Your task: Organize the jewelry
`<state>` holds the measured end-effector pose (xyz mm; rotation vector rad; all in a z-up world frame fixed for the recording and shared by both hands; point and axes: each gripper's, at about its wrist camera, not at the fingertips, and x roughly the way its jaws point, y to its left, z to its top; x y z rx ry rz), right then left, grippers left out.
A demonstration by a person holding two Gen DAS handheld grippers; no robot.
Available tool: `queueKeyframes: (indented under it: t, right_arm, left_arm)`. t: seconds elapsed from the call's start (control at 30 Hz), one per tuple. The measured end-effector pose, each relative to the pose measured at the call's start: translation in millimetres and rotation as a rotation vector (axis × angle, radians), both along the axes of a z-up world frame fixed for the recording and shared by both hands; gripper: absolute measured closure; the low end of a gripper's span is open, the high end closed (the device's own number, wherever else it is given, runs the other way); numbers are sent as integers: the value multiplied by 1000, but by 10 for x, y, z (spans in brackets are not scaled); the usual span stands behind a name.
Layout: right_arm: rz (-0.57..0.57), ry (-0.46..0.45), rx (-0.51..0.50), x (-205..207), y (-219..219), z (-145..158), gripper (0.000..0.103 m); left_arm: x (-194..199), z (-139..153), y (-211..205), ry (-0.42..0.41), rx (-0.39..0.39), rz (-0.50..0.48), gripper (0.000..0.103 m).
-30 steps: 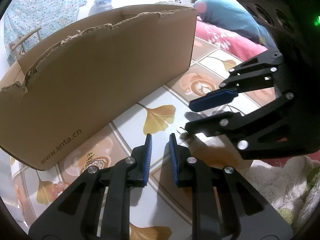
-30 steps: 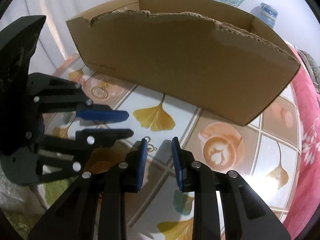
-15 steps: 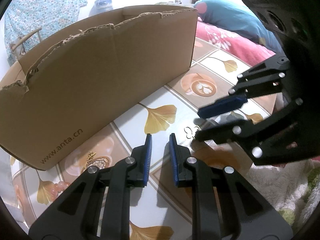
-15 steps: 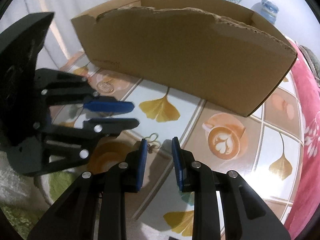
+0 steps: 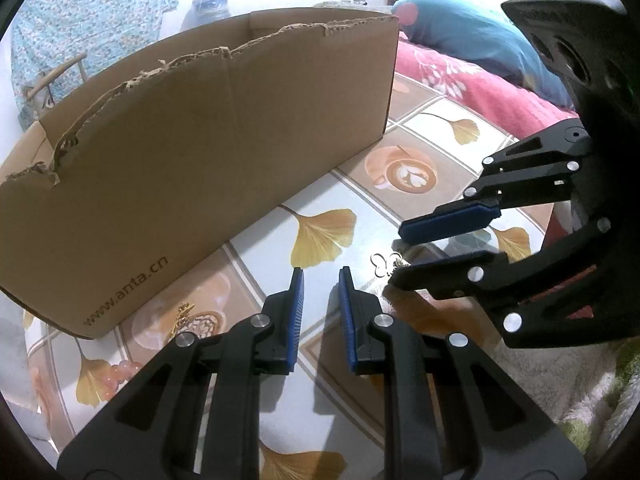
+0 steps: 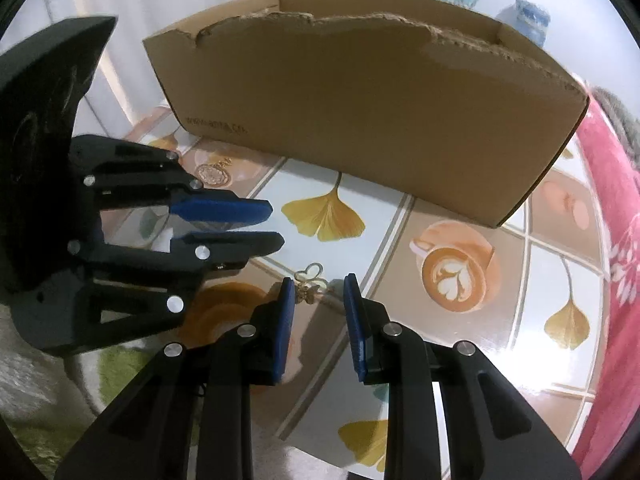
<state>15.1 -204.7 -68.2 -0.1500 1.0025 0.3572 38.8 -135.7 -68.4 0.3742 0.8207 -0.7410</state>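
Lying flat, gold earring (image 6: 309,284); loop toward box (image 6: 360,120)

Left gripper (image 5: 321,276) and right gripper (image 6: 318,284) tilt downward, jaws slightly parted.

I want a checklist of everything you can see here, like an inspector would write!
Surface: glossy tablecloth printed with ginkgo leaves and coffee cups.
Job's things: small gold heart-and-butterfly earring on the cloth just ahead of the right gripper; round gold pendant and pink beads near the open brown cardboard box.
Clutter: nothing seen.
Grippers: left gripper and right gripper both slightly open, holding nothing.
Cables: nothing seen.
Surroundings: pink floral bedding, blue pillow, green-and-white fluffy rug.
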Motion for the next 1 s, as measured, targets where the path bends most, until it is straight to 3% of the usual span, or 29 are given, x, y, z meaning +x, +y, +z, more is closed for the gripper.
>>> queueKeyframes:
  t: [0.23, 0.47, 0.87, 1.0]
  right_arm:
    - [-60, 8, -38, -77, -213, 20, 78]
    - [-82, -14, 68, -68, -273, 134, 76]
    - [-82, -10, -21, -136, -278, 64, 76]
    - [-130, -16, 31, -142, -423, 103, 76]
  left_arm:
    - [-5, -7, 20, 4, -3, 6, 86]
    - [-13, -11, 18, 2, 1, 13, 86]
    - [-18, -5, 21, 4, -2, 18, 86]
    - [-25, -3, 16, 7, -2, 15, 86]
